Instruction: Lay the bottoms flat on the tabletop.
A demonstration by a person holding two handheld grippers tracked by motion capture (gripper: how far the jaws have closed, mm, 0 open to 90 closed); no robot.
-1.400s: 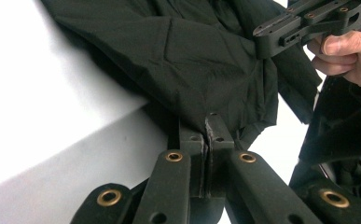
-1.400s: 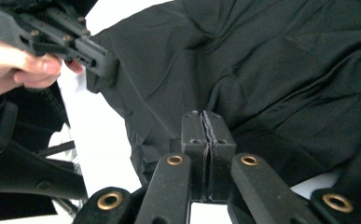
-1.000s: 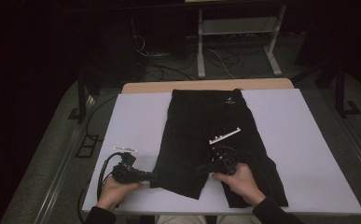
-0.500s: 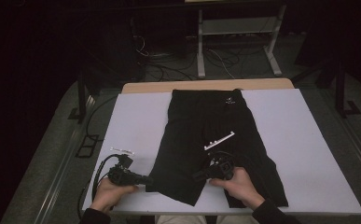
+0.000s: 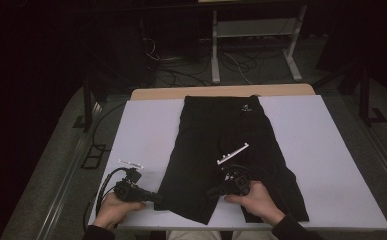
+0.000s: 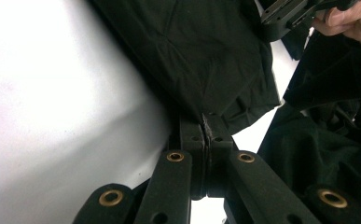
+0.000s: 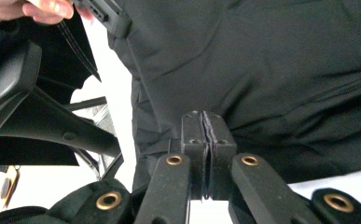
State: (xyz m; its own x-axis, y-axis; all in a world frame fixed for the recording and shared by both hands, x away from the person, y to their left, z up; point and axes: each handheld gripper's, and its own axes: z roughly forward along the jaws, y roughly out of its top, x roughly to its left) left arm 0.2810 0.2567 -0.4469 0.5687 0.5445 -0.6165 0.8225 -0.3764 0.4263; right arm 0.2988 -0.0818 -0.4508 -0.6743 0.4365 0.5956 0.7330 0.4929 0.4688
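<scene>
Shorts (image 5: pixel 226 145) of thin black fabric lie flat on the white table (image 5: pixel 331 150), waistband at the far edge, legs toward the person. Leftmost, the left gripper (image 5: pixel 153 196) sits at the outer hem corner of one leg; its own view shows the jaws pressed together with a pinch of that hem (image 6: pixel 205 114) between the pads. To its right, the right gripper (image 5: pixel 212 192) lies over the cloth near the inner edge of the same leg, jaws likewise closed — a fold of fabric (image 7: pixel 201 109) appears nipped at the tips, though the dark cloth makes that hard to confirm.

The material looks light, limp and creasing — it will likely sag between the two grips and slide easily on the smooth top, so hem corners are the sensible hold.

The high view gives the whole garment and a white tag (image 5: pixel 232 153) beyond the right gripper; the gripper views add the closed pads and the wrinkles radiating from each pinch.
</scene>
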